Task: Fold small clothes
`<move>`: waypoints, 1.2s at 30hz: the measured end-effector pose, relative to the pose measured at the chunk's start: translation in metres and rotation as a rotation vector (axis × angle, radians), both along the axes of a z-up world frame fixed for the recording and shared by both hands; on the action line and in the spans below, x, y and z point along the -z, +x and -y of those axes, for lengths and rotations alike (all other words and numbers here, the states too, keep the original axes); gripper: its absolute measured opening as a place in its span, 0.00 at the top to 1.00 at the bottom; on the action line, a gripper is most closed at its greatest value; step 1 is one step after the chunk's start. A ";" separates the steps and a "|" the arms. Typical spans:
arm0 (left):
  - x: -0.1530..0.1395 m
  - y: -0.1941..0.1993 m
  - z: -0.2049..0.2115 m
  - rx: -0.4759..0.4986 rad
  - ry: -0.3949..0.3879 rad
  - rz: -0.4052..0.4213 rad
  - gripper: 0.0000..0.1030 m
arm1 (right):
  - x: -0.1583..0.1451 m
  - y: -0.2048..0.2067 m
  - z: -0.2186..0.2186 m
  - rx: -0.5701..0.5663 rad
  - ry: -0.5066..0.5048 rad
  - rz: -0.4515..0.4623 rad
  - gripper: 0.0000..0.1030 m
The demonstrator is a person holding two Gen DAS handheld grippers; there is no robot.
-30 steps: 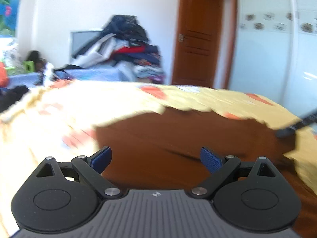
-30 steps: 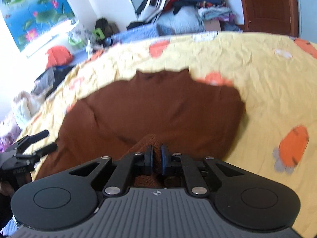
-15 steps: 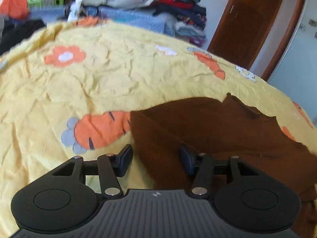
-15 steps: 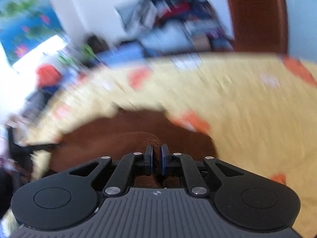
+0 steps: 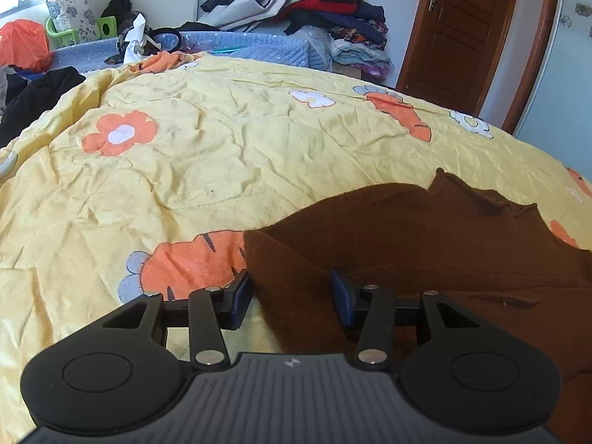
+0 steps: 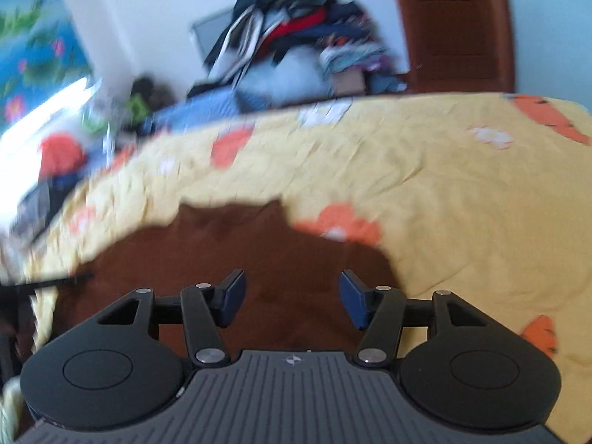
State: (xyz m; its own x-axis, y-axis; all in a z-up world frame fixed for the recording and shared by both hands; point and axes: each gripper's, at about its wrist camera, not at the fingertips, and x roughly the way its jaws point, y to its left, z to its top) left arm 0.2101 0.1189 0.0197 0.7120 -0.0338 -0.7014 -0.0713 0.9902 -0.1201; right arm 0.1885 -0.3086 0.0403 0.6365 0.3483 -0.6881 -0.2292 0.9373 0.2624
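A brown knit garment (image 5: 425, 244) lies flat on the yellow flowered bedsheet (image 5: 222, 155). In the left wrist view my left gripper (image 5: 290, 296) is open, its fingers astride the garment's near left corner, low over the sheet. In the right wrist view the same garment (image 6: 240, 251) lies below and ahead of my right gripper (image 6: 290, 296), which is open and empty above the cloth. This view is blurred. The left gripper shows as a dark shape at that view's left edge (image 6: 55, 283).
A heap of clothes (image 5: 307, 3) is piled on a blue padded surface (image 5: 236, 48) beyond the bed. A brown door (image 5: 462, 29) stands at the back right. Dark clothing (image 5: 33, 100) and an orange bag (image 5: 22, 42) lie at the far left.
My right gripper was shut on a fold of the brown garment and has opened and let it go. My left gripper dropped to the garment's left corner and narrowed its opening.
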 end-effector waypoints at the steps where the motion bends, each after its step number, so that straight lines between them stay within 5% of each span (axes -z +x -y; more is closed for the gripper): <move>1: 0.001 0.000 0.000 0.000 0.003 0.003 0.56 | 0.010 0.003 -0.004 -0.002 -0.048 -0.025 0.46; 3: 0.001 0.000 0.000 0.000 0.005 0.004 0.55 | 0.027 0.004 -0.003 -0.009 -0.132 0.003 0.53; 8: 0.002 -0.002 0.003 0.012 0.025 0.013 0.55 | 0.021 0.007 0.011 0.042 -0.042 -0.029 0.60; 10: 0.002 -0.002 0.003 0.011 0.024 0.016 0.55 | 0.010 0.003 0.015 0.087 -0.012 0.009 0.55; 14: 0.002 -0.001 0.003 0.015 0.026 0.016 0.55 | 0.011 0.002 0.027 0.221 -0.012 0.046 0.09; 17: 0.002 0.003 0.002 0.016 0.015 0.009 0.54 | 0.036 0.016 0.020 0.194 0.014 -0.086 0.06; 18: 0.002 0.006 0.002 0.014 0.005 0.004 0.54 | 0.039 0.016 0.014 0.177 -0.002 -0.056 0.04; 20: 0.002 0.014 0.003 0.012 -0.001 -0.006 0.62 | 0.043 0.015 0.002 0.139 -0.033 -0.018 0.13; 22: -0.002 0.016 0.011 0.016 0.052 0.010 0.92 | 0.040 0.016 -0.005 0.097 -0.053 -0.015 0.71; 23: -0.006 0.014 0.015 0.014 0.085 0.041 0.92 | 0.034 0.017 -0.002 0.089 -0.003 -0.039 0.81; 26: -0.017 0.004 0.027 0.024 0.190 0.161 0.92 | 0.017 0.007 0.011 0.101 -0.009 0.045 0.84; 29: 0.008 0.017 0.030 0.035 0.243 0.070 0.91 | 0.039 0.007 0.029 0.148 0.047 -0.004 0.83; 31: 0.013 0.006 0.030 0.035 0.263 0.117 0.88 | 0.039 0.002 0.030 0.165 0.087 -0.005 0.73; 33: 0.006 -0.010 0.026 0.037 0.225 0.107 0.86 | 0.035 -0.009 0.034 0.187 0.116 -0.022 0.34; 34: 0.000 -0.023 0.022 0.038 0.203 0.113 0.79 | 0.030 -0.021 0.037 0.193 0.118 -0.013 0.24; 35: -0.005 -0.038 0.018 0.037 0.184 0.119 0.63 | 0.027 -0.037 0.039 0.192 0.122 0.002 0.15; 36: -0.009 -0.057 0.013 0.025 0.168 0.126 0.49 | 0.024 -0.053 0.042 0.180 0.137 0.007 0.15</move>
